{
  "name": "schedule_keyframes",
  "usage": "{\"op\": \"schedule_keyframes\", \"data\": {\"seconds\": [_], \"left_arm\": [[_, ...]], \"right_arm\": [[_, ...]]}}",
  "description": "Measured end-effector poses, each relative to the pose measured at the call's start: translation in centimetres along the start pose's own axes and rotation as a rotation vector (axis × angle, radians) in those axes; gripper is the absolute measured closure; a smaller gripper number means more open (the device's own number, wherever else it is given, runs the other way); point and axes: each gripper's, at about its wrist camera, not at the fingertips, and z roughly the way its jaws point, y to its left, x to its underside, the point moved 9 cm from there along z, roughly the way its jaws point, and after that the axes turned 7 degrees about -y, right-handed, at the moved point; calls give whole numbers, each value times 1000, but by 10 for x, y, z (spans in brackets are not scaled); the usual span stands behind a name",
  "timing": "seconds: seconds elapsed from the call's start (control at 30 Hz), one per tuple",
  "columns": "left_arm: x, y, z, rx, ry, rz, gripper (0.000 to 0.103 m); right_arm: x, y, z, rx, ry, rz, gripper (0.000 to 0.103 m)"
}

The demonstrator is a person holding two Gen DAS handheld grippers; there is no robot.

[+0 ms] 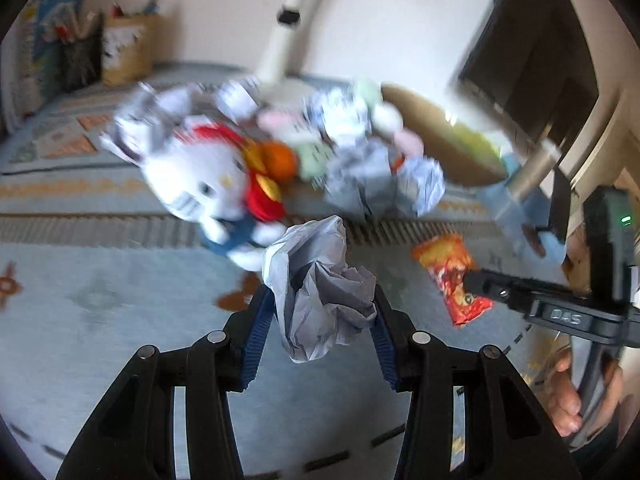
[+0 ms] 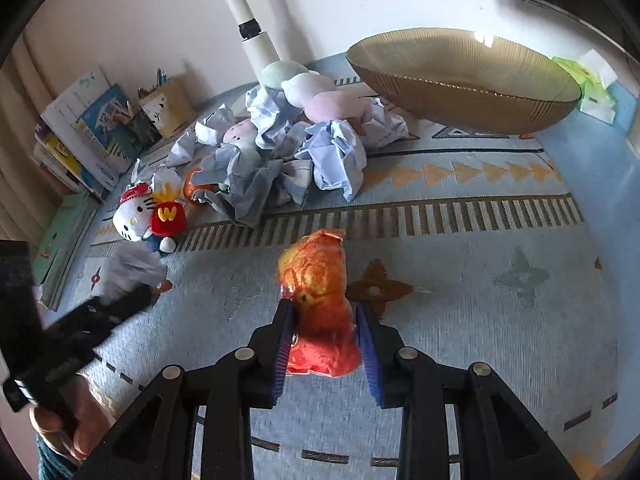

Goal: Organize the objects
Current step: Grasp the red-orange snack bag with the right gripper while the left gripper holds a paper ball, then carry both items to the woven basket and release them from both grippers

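Note:
My left gripper (image 1: 320, 300) is shut on a crumpled ball of grey-white paper (image 1: 316, 292) and holds it above the rug. My right gripper (image 2: 322, 312) is shut on an orange-red snack packet (image 2: 320, 300); the packet also shows in the left wrist view (image 1: 452, 272). A pile of crumpled papers (image 2: 288, 160) with pastel plush toys (image 2: 316, 92) lies on the rug behind. A Hello Kitty plush (image 2: 140, 216) lies left of the pile. A large gold ribbed bowl (image 2: 460, 80) stands at the back right.
Books (image 2: 80, 140) and a pen holder (image 2: 164, 108) stand against the wall at the left. A white pole (image 2: 244, 16) rises behind the pile. A green tissue pack (image 2: 588, 84) lies beyond the bowl. The patterned blue rug (image 2: 480, 280) covers the surface.

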Motion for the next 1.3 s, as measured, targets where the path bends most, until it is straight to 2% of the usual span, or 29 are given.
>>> {"op": "schedule_keyframes", "data": {"seconds": [0.07, 0.13, 0.17, 0.23, 0.3, 0.37, 0.4, 0.43, 0.47, 0.5, 0.53, 0.63, 0.7, 0.73, 0.83, 0.87, 0.97, 1.07, 1.1, 1.2, 1.3], "left_arm": [[1, -2, 3, -24, -5, 14, 59], [3, 0, -1, -25, 4, 33, 52], [5, 0, 0, -26, 12, 41, 50], [8, -1, 3, -28, 13, 50, 40], [9, -1, 1, -54, 11, 63, 30], [11, -2, 3, -87, 9, 76, 29], [11, -1, 2, -90, 9, 84, 29], [11, -1, 2, -94, 5, 83, 29], [11, 0, 2, -97, 3, 79, 31], [10, 0, 3, -101, 6, 76, 43], [9, 0, 2, -116, 2, 85, 53], [4, -11, -5, -90, -17, 108, 55], [-5, -26, -10, -64, -47, 129, 55], [-14, -35, -13, -45, -63, 136, 55], [-58, -67, -16, 20, -132, 172, 55], [-75, -77, -15, 32, -167, 183, 55], [-128, -103, 1, 55, -273, 178, 55], [-171, -124, 30, 129, -289, 123, 55], [-184, -131, 40, 132, -298, 126, 55], [-211, -150, 70, 156, -306, 122, 54], [-216, -160, 101, 176, -296, 115, 54]], "right_arm": [[1, -1, 0, -8, 2, -8, 65], [5, -4, -5, 8, 3, -13, 35], [5, -2, -5, 9, -10, -16, 33], [-4, 0, 3, -12, -12, -53, 33], [-5, 3, 13, 39, -1, -100, 33], [-5, 6, 20, 110, -2, -157, 33], [-4, 7, 22, 145, -5, -184, 37], [-4, 7, 24, 165, -10, -203, 48], [-4, 9, 24, 181, -24, -221, 53], [-5, 9, 24, 177, -36, -235, 65], [-7, 10, 21, 186, -49, -242, 67], [-12, 4, 13, 130, -67, -198, 68], [-28, -4, -4, 79, -121, -157, 68], [-37, -3, -11, 77, -150, -147, 68], [-84, -18, -50, 97, -309, -113, 68], [-105, -28, -63, 121, -373, -92, 68], [-146, -52, -76, 165, -476, -23, 68], [-176, -82, -64, 95, -447, 113, 68], [-186, -90, -60, 85, -439, 140, 68], [-215, -112, -56, 205, -494, 129, 68], [-230, -133, -44, 208, -540, 182, 68]]}}
